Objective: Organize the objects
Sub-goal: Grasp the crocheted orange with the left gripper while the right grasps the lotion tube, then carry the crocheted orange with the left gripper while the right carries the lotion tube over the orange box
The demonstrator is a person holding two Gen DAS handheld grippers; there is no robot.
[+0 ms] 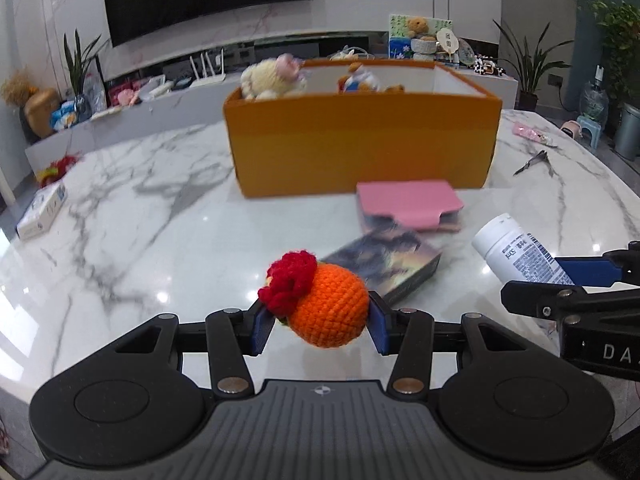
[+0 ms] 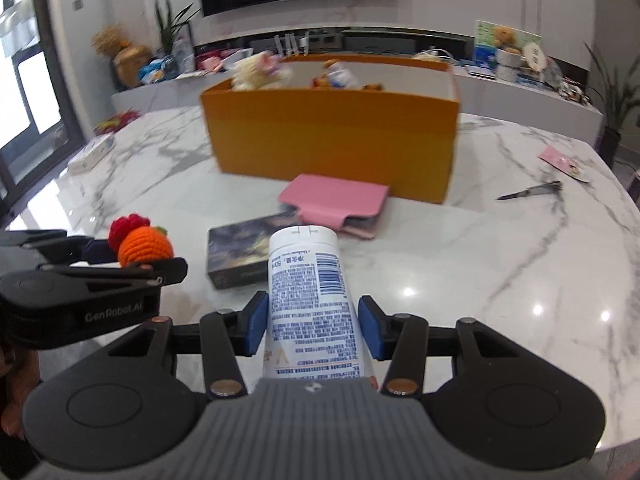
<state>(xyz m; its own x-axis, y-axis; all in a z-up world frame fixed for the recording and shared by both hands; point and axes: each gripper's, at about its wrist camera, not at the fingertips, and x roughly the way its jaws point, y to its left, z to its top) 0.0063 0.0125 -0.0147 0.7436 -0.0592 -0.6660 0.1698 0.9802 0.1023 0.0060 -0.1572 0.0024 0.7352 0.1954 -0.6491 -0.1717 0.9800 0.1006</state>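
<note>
My left gripper point(image 1: 320, 330) is shut on an orange crocheted ball with a red flower point(image 1: 324, 300), held above the marble table point(image 1: 120, 220). My right gripper point(image 2: 313, 328) is shut on a white tube with printed text point(image 2: 308, 280), its cap pointing forward. Each gripper shows at the edge of the other's view: the tube point(image 1: 520, 250) at the right, the crocheted ball point(image 2: 140, 244) at the left. Beyond both stands an open orange box point(image 1: 360, 140) with plush toys point(image 1: 276, 78) inside. The same box point(image 2: 332, 136) fills the middle of the right wrist view.
A pink wallet point(image 1: 408, 204) and a dark printed box point(image 1: 384, 260) lie in front of the orange box. A small white carton point(image 1: 42, 210) sits at the table's left. A dark metal tool point(image 1: 534, 162) and a pink packet point(image 1: 532, 132) lie at the right. A cluttered TV shelf runs behind.
</note>
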